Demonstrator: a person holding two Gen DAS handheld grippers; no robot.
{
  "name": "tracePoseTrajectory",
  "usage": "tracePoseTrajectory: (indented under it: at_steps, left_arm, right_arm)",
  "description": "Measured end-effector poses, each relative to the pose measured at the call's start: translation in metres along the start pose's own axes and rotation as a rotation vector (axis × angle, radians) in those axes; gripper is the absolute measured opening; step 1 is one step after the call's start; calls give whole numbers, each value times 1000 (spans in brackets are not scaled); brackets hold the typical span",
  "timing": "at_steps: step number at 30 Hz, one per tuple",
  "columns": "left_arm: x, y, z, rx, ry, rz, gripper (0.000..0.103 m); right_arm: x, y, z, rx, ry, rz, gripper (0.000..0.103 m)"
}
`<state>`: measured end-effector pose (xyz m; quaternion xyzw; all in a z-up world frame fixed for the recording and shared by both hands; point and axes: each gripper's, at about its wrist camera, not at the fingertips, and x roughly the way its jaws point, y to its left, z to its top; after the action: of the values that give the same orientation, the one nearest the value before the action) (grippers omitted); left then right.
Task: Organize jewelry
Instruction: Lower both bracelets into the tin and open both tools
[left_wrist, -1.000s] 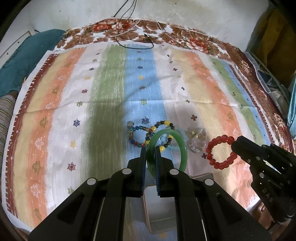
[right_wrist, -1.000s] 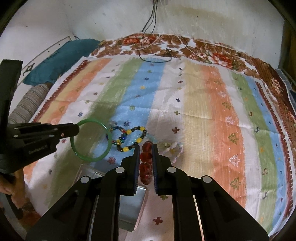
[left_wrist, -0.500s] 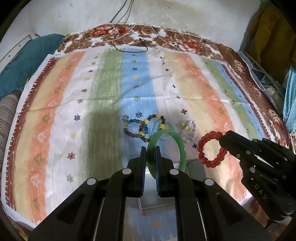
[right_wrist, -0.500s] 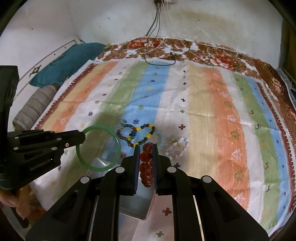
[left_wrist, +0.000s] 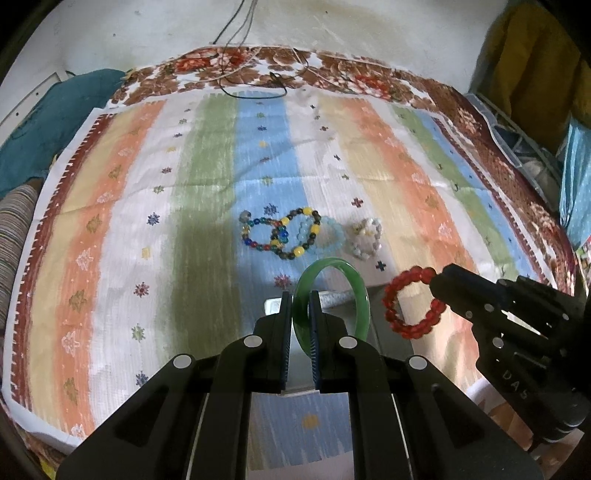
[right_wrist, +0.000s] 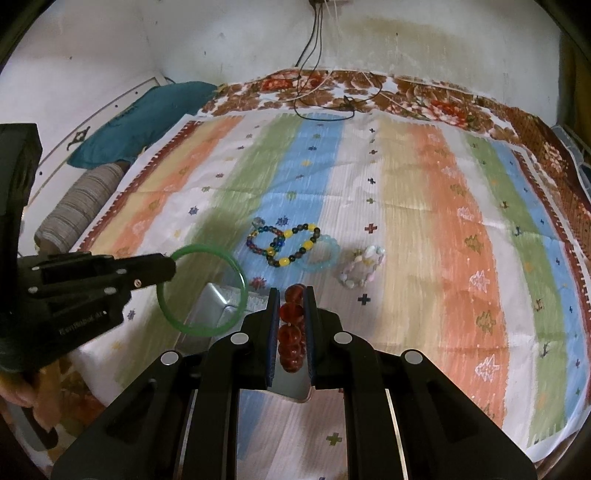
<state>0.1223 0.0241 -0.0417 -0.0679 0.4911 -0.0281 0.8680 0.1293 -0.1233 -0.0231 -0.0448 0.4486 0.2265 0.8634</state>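
Observation:
My left gripper (left_wrist: 301, 299) is shut on a green bangle (left_wrist: 360, 295) and holds it above a grey metal box (left_wrist: 378, 332). The bangle also shows in the right wrist view (right_wrist: 201, 328). My right gripper (right_wrist: 291, 295) is shut on a red bead bracelet (right_wrist: 291, 314), which hangs over the box's right side in the left wrist view (left_wrist: 397, 321). On the striped cloth beyond lie a multicoloured bead bracelet (left_wrist: 280, 236), a pale blue bracelet (right_wrist: 327, 254) and a white shell bracelet (left_wrist: 365, 236).
The striped cloth (left_wrist: 207, 177) covers a bed. A teal pillow (left_wrist: 40, 129) and a striped bolster (right_wrist: 74, 210) lie at the left. Black cables (right_wrist: 321, 107) rest at the far edge by the wall. Clutter stands at the right (left_wrist: 532, 162).
Both grippers have drawn back toward the near edge with their bracelets, so the loose jewelry lies farther ahead and the box sits under the fingers.

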Motion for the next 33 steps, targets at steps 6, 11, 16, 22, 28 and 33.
tracePoseTrajectory:
  at_steps: [6,11,16,22,28,33]
  left_arm:
    - [8,-2,-4,-2,42,14,15]
    - [7,10,2,-35,25,50,22]
    - [9,19,9,-68,15,62,42]
    - [19,31,21,-101,16,87,54]
    - [32,39,31,-106,27,117,68]
    - [47,49,38,-131,52,110,72]
  right_arm:
    - [2,-6,0,28,12,10,41]
    - [9,-12,2,40,30,-14,48]
    - [18,-20,9,55,44,-32,53]
    - [28,-25,20,59,48,-39,60]
    - [37,-29,25,61,59,-49,68]
    - [46,-32,31,58,67,-51,75]
